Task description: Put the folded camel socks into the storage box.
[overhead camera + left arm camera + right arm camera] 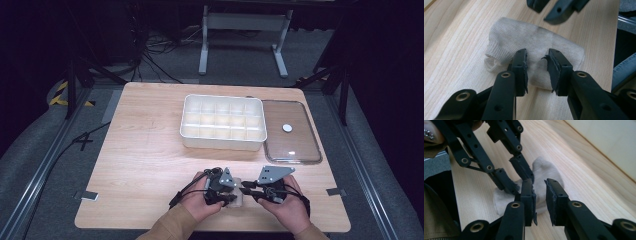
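A small beige sock (239, 197) lies flat on the wooden table (150, 165) near its front edge. My two grippers face each other over it. The left gripper (233, 192) stands open, its jaws straddling the sock's (536, 42) near end in the left gripper view (537, 56), pads apart from the cloth. The right gripper (248, 193) is open too; in the right gripper view (539, 185) the sock (547, 168) lies just beyond its tips. The left gripper's fingers (522, 166) reach down onto the sock's far side there.
A white box (222, 97) divided into several compartments stands at the table's middle back. Its clear lid (290, 145) with a white knob lies flat to the right. A person's hands and tan sleeves come in at the front edge.
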{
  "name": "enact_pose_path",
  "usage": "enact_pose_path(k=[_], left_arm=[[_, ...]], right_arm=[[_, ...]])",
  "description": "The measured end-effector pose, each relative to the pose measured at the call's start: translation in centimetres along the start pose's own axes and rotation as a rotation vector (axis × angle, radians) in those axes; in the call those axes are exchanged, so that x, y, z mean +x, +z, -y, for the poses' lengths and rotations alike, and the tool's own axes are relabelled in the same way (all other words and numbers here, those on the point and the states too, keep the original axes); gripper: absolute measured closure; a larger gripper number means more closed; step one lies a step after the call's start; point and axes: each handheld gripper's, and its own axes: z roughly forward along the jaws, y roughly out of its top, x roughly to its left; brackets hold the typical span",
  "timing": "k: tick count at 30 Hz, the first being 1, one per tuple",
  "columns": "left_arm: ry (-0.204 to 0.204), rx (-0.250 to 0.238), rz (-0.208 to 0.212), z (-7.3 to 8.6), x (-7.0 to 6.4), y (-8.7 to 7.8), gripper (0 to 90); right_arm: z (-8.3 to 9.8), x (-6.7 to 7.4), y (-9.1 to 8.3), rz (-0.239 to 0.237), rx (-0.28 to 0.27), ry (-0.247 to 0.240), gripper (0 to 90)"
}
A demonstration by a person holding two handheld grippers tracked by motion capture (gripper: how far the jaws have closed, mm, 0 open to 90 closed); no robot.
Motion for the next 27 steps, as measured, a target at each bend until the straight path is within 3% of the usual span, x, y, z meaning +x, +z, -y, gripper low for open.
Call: enact_pose_path(k=[12,15,18,21,27], left_arm=[[-0.009,-0.014,0.018,0.3,0.1,0.2,68.3],[-0.022,-0.021,0.026,0.4,0.1,0.2,68.3],[-0.001,-0.02,0.011,0.4,-0.1,0.1,68.1],[0.009,-0.031,0.01,0.4,-0.2,-0.2,61.8],[-0.02,0.003,0.031,0.7,0.1,-0.1,54.9]], right_arm=[[1.1,0.0,2.2,-0.03,0.097,-0.004,77.9],[1.5,-0.2,2.4,-0.037,0.098,0.009,78.1],[1.6,-0.2,2.5,-0.036,0.095,0.007,78.2],[1.5,-0.1,2.4,-0.028,0.108,0.0,78.2],[1.6,-0.1,2.3,-0.032,0.106,0.012,76.6]])
